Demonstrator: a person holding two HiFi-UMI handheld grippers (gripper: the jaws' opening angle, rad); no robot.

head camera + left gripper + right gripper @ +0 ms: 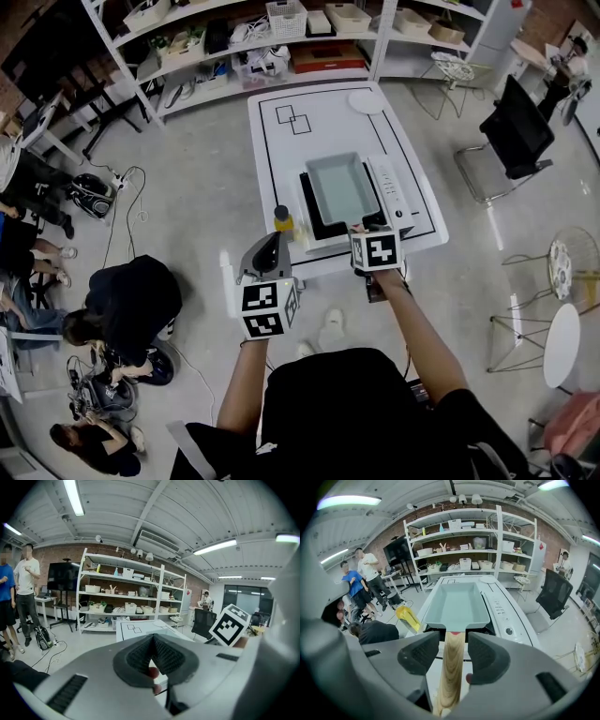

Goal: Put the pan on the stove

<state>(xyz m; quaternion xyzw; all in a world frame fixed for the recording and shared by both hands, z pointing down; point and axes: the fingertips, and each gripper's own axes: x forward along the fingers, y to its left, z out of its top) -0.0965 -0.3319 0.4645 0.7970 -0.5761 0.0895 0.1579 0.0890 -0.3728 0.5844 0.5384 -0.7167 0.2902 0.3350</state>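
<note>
A pale green rectangular pan (342,187) sits on the black stove (313,221) with its white control strip, on the white table (281,150). In the right gripper view the pan (457,604) lies straight ahead and its wooden handle (452,672) runs back between the jaws. My right gripper (361,228) (453,644) is open: a narrow gap shows on each side of the handle. My left gripper (271,242) (153,639) hangs off the table's near left corner, shut with nothing in it.
A yellow bottle (282,222) stands at the stove's near left corner. A white plate (366,101) lies at the table's far end. Shelves (272,47) line the back, a black chair (516,141) stands to the right, and people (131,300) sit on the floor at the left.
</note>
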